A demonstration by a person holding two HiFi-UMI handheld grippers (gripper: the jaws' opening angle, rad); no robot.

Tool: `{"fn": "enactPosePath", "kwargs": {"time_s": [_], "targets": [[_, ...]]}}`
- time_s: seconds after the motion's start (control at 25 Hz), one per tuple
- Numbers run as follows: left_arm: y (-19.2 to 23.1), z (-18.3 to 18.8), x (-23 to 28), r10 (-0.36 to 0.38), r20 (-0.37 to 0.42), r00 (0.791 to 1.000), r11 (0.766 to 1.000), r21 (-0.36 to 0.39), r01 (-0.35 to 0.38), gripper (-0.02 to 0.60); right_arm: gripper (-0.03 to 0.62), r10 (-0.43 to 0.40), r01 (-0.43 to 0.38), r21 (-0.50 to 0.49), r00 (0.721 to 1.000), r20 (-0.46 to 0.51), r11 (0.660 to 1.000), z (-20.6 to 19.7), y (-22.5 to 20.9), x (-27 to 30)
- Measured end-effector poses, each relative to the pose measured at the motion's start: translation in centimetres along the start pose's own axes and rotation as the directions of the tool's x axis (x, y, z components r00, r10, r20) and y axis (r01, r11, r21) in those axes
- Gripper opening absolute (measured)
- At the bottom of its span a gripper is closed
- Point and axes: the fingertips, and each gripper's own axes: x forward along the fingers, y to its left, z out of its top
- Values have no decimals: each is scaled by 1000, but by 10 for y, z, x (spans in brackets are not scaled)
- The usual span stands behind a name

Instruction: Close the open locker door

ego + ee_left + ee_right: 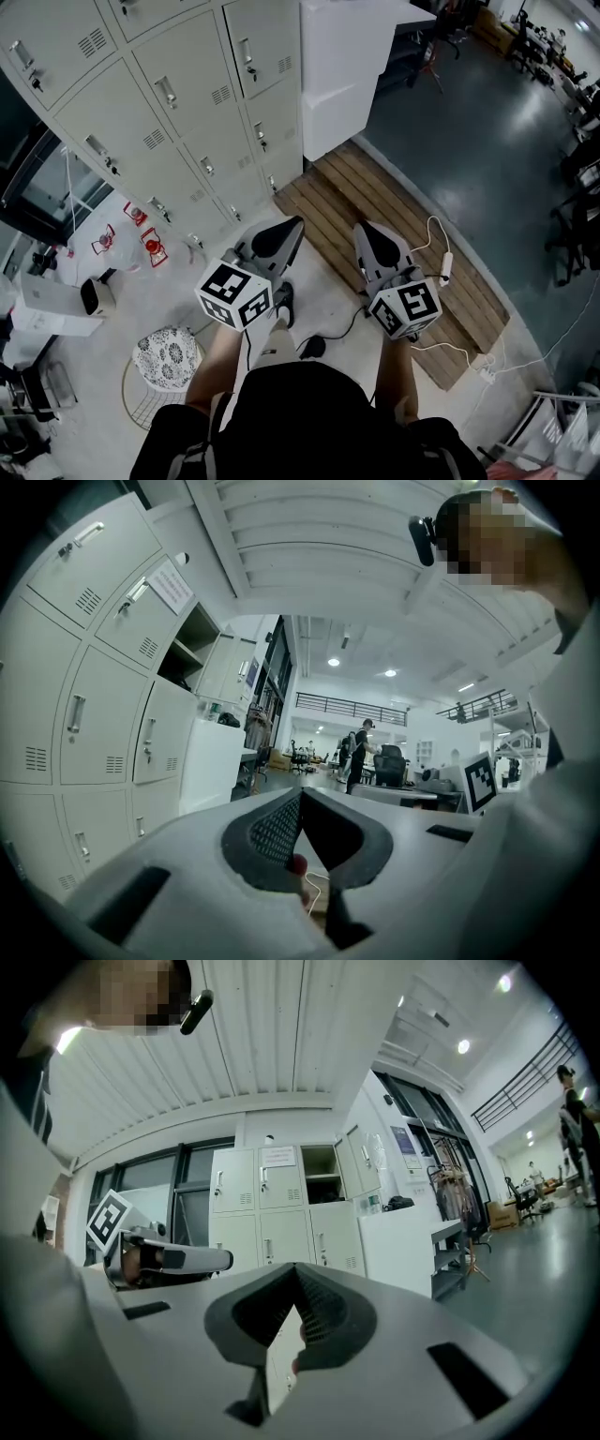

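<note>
The left hand-held gripper [293,227] and the right hand-held gripper [362,230] sit low in the middle, side by side. Each has its jaws pressed together on nothing. The open locker [322,1161] is in the top row of the grey lockers [178,141] at the upper left, well apart from both.

- A wooden slatted platform [403,253] lies flat on the floor.
- A tall white cabinet [342,66] stands just beyond the platform's far end.
- A white power strip [446,266] lies on the platform, near its right edge.
- A round white stool [166,355] with a dark speckled top sits well to the left of the platform, on pale floor.
- Red-and-white items [150,246] stand left of the platform, too small to identify.
- Dark glossy floor [487,141] stretches away to the platform's right.
</note>
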Motion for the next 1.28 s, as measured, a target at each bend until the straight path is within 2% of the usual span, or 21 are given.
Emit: {"fn": "enactPosePath", "kwargs": {"time_s": [0.36, 0.64, 0.96, 1.12, 1.28], "targets": [[66, 13, 33, -17, 34, 999, 999, -28, 18, 18, 3, -27, 26, -19, 999, -22, 999, 0, -24, 62], [145, 59, 66, -44, 66, 997, 998, -36, 46, 17, 3, -35, 34, -62, 999, -8, 997, 32, -43, 150], [217, 101, 99, -95, 43, 995, 996, 4, 94, 17, 3, -51, 50, -81, 999, 1, 995, 54, -66, 230], [243, 105, 108, -100, 24, 995, 995, 3, 99, 17, 3, -85, 83, -82, 996, -24, 993, 50, -80, 252], [260, 100, 115, -110, 19, 994, 993, -31, 110, 18, 3, -104, 101, -71, 993, -52, 992, 44, -94, 266]]}}
